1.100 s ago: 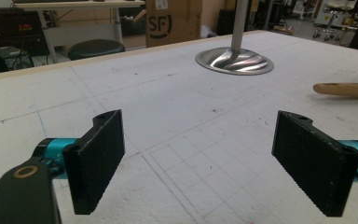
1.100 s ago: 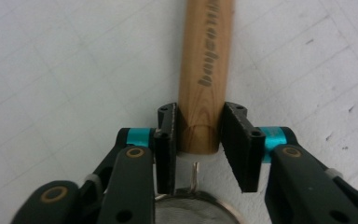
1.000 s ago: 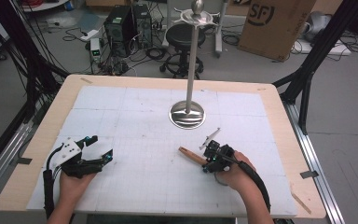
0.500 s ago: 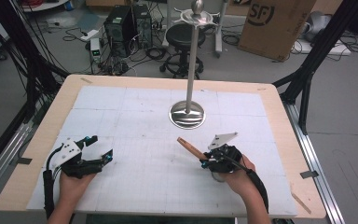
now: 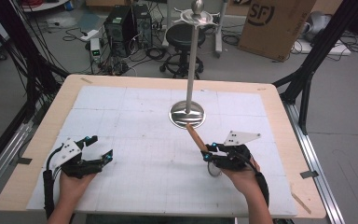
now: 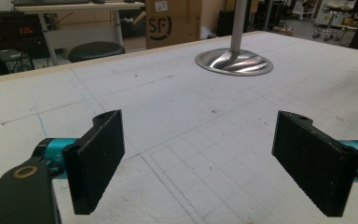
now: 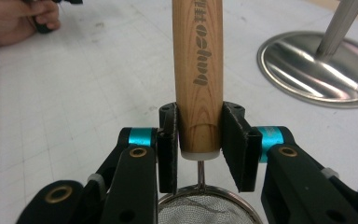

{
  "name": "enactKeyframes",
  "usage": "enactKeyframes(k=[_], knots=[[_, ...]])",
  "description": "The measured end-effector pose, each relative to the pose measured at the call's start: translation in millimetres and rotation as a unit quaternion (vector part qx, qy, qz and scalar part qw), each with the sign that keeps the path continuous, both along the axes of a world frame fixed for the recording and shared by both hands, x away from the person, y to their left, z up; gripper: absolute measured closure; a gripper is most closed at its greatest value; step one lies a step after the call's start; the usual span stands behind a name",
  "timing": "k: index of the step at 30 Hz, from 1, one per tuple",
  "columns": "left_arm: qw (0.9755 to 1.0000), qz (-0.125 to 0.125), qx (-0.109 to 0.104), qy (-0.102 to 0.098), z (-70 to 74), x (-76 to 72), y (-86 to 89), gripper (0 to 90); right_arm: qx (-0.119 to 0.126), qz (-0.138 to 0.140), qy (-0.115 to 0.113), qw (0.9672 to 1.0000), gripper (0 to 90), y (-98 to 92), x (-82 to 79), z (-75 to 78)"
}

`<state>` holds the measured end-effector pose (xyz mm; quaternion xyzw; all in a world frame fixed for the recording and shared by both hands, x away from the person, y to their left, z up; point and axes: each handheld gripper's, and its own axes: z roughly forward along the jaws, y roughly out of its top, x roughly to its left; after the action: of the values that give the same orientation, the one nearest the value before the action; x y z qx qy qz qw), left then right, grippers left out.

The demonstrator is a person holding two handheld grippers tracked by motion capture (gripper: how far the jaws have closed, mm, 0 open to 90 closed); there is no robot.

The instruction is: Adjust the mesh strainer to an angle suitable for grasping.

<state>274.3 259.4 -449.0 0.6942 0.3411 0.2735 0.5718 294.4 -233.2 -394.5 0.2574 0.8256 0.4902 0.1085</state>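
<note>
Strainer (image 7: 205,212) is clamped by its wooden handle (image 7: 198,74) in right hand-held gripper (image 5: 208,154), lifted nr stand (image 5: 187,113). Pickup judged done; hanging on stand's top hooks left. Left hand-held gripper (image 5: 101,150) is held apart, empty, on table (image 5: 135,116).

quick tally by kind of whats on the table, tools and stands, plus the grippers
Strainers: 1, a wooden-handled mesh strainer clamped in the right gripper
Metal stands: 1, the pole stand on its round base
Grippers: 2, the right gripper and the open left gripper
Total: 4
</note>
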Motion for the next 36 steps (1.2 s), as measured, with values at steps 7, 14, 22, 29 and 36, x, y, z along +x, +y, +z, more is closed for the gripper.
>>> enactKeyframes(k=[7,14,22,29,36], knots=[[1.0000,0.000,-0.002,0.001,-0.1,0.2,-0.1,17.4,0.029,0.011,-0.031,0.9990,67.8,-2.4,-2.9,4.1],[1.0000,-0.001,-0.001,0.001,0.0,0.2,0.2,17.4,0.051,0.017,-0.044,0.9976,67.8,-3.3,-4.8,4.9],[1.0000,-0.003,0.001,-0.001,-0.1,-0.4,-0.3,17.1,0.064,0.015,-0.042,0.9969,67.8,-4.8,-1.8,-0.2],[1.0000,-0.005,0.002,-0.002,0.0,-0.4,-0.3,17.1,0.067,0.012,-0.043,0.9968,67.8,-3.9,-0.4,-0.8],[1.0000,-0.003,0.002,-0.002,-0.1,-0.4,-0.5,17.1,0.062,0.015,-0.039,0.9972,67.8,-3.4,-1.7,-1.9]])
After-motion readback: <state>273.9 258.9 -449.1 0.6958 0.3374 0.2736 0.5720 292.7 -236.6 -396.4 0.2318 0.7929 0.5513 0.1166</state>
